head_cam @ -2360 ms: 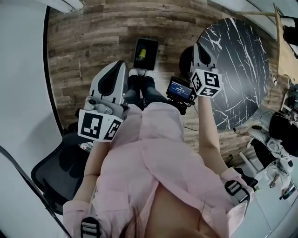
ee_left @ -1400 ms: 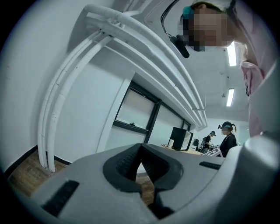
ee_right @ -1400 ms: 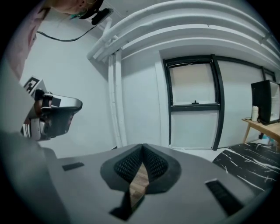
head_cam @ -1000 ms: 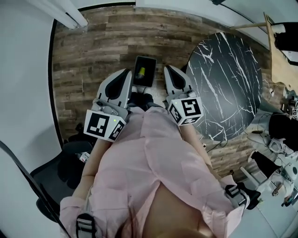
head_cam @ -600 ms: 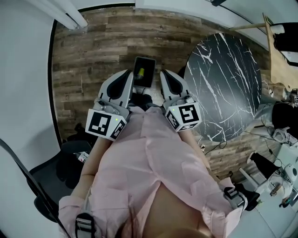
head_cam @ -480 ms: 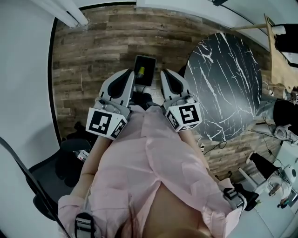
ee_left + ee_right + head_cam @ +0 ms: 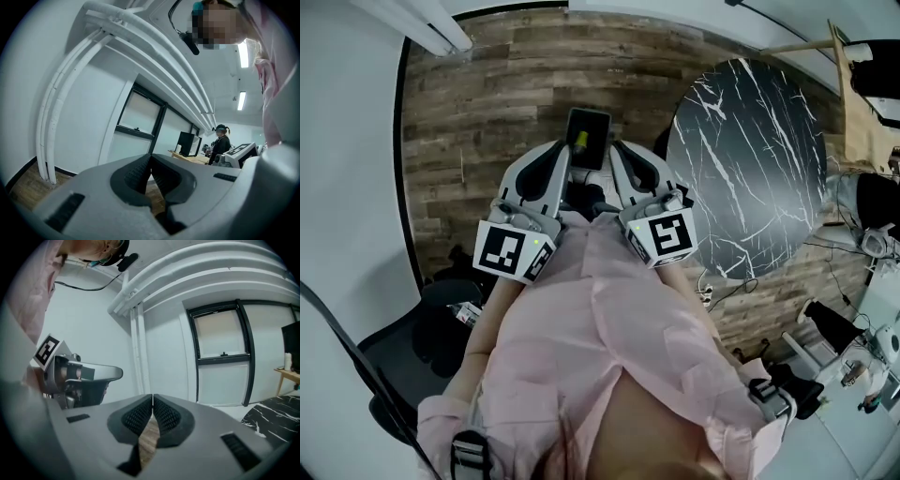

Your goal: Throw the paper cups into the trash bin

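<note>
holds left gripper (image 7: 150,161) and right gripper (image 7: 153,401) pressed together and empty, just left of the marble table (image 7: 750,141), with no paper cup or trash bin in view; likely pre-pickup step: next locate a cup and spread the jaws.

A round black, white-veined surface (image 7: 750,159) stands on a wood-plank floor (image 7: 478,103). Left of the surface, across the floor, rises a white wall (image 7: 347,187), and a black office chair (image 7: 403,347) sits near it. Beyond the surface is a dark-framed window (image 7: 221,336). Strip lights (image 7: 243,54) glow overhead.
</note>
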A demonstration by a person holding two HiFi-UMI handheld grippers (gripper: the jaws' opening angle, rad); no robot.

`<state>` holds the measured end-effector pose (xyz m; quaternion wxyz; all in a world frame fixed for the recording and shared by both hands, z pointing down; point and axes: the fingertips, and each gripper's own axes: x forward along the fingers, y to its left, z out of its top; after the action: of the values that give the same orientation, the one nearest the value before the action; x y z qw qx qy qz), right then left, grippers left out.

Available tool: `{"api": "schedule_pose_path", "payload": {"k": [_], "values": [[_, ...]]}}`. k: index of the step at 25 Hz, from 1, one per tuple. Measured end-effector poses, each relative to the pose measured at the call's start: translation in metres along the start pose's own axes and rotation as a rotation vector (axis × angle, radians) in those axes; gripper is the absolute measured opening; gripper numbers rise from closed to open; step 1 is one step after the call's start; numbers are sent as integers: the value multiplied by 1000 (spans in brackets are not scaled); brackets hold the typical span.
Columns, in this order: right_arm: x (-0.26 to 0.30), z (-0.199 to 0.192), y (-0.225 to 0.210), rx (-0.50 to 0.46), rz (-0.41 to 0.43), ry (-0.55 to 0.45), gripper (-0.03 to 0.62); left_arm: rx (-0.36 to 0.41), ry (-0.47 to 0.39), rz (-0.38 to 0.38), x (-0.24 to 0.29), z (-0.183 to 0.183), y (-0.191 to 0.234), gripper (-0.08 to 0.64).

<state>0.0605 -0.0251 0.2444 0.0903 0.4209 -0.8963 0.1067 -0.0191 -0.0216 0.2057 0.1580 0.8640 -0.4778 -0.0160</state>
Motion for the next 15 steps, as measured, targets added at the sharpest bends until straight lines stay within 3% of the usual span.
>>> {"api": "schedule_pose_path", "payload": {"k": [15], "values": [[-4, -1, 2, 6, 0, 1, 31, -1, 3, -1, -4, -1, -5, 15]]}}
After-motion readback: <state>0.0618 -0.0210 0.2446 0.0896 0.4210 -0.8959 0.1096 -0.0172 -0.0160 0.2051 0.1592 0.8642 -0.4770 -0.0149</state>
